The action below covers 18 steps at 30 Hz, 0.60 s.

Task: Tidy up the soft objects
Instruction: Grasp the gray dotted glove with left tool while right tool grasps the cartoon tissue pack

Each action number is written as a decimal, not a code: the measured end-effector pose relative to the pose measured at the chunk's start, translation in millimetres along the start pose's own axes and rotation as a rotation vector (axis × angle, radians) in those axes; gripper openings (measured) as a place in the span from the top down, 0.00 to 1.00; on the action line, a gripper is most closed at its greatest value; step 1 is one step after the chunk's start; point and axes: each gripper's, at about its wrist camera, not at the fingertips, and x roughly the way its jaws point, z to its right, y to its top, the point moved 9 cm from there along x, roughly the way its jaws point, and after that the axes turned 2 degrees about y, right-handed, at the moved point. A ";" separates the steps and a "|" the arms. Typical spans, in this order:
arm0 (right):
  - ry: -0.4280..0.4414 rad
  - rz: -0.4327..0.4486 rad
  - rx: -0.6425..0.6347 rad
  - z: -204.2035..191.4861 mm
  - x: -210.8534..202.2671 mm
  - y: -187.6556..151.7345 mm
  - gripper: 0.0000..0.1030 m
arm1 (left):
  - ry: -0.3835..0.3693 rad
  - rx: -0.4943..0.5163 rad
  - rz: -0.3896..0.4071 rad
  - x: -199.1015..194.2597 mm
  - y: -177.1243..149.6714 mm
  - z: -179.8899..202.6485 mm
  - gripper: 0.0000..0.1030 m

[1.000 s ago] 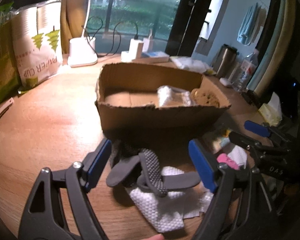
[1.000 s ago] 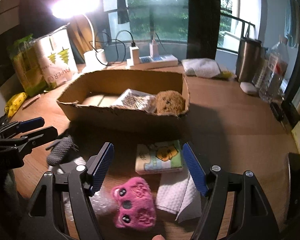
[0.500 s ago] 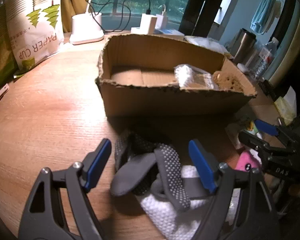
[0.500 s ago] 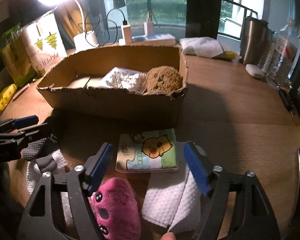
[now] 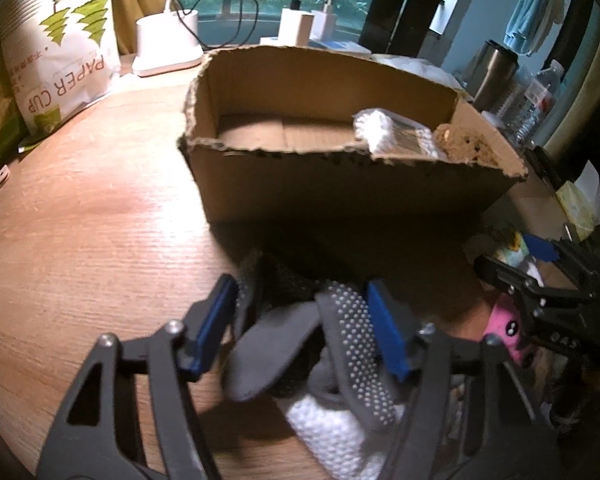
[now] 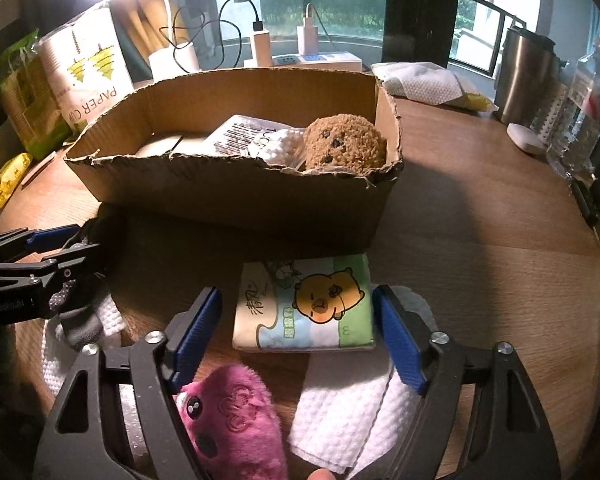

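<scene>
the left gripper (image 5: 300, 320) closes around a grey dotted glove (image 5: 340, 344) lying on a white cloth (image 5: 324, 428) just in front of the cardboard box (image 5: 340, 196), its blue pads pressing the crumpled fabric from both sides; the right gripper (image 6: 298, 328) hangs with its jaws apart, straddling a tissue pack (image 6: 304, 308) printed with a cartoon bear, and grips nothing; the glove looks light and limp, likely to droop and trail its fingers, so a hold on the bunched middle seems safer than on one finger, and the rubber dots should help against slipping; the tissue pack looks soft but holds its shape, easy to pinch across its short sides, though its wrapper may be slick; a pink plush toy (image 6: 232, 420) sits nearest the camera, left of a white paper towel (image 6: 340, 408); inside the box, at its right end, rest a brown plush (image 6: 344, 144) and a wrapped white packet (image 6: 252, 136); the wooden table (image 6: 480, 240) is smooth and crowded at its far edge with a paper cup bag (image 6: 88, 76), chargers and a steel flask (image 6: 528, 76) before a window.
</scene>
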 end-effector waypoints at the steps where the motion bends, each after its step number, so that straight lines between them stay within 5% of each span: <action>1: -0.004 -0.002 -0.003 -0.2 -0.6 -0.2 0.33 | -0.001 0.009 0.000 -0.3 0.0 2.2 0.45; 8: -0.001 0.012 -0.017 -1.4 -8.5 1.3 0.33 | -0.045 0.035 0.029 -11.6 3.1 11.9 0.63; 18: 0.001 0.064 -0.036 -8.4 -30.7 13.6 0.33 | -0.084 0.033 0.089 -36.8 11.6 14.3 0.65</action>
